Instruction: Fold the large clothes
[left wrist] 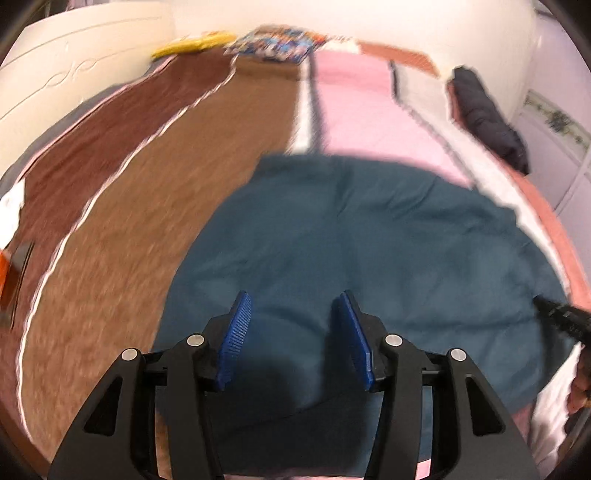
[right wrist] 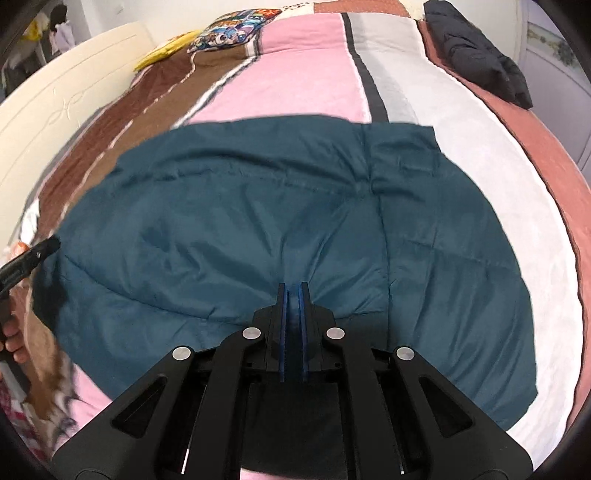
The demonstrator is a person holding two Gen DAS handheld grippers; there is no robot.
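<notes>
A large teal quilted garment (right wrist: pixel 280 229) lies spread across the striped bedspread (right wrist: pixel 314 74) of a bed, already doubled into a broad rounded slab whose far edge runs roughly straight across the pink and grey stripes. The left claw (left wrist: pixel 291 332) hangs over the near left part of the cloth with its blue pads (left wrist: pixel 236 332) well apart and nothing between them. The right claw (right wrist: pixel 293 317) stands almost together, only a narrow slit showing between its pads; teal cloth shows through that slit, but whether any of it is pinched there or merely lies below cannot be told. In the right wrist view the left claw's tip shows at the garment's left edge, with the person's hand (right wrist: pixel 14 343) behind it. Judging from this, a fold has been laid and the next one is not yet begun. The risks lie in the padding: the slippery, puffy fabric may spring back open if left unpressed, and a claw that bites only the top layer would drag that layer off and skew the edges. Uneven pulls from the two sides would twist the slab. A dark bundle (right wrist: pixel 476 51) at the far right edge of the bed and the pillows (right wrist: pixel 229 29) by the headboard (right wrist: pixel 74 74) lie well apart from the work.
</notes>
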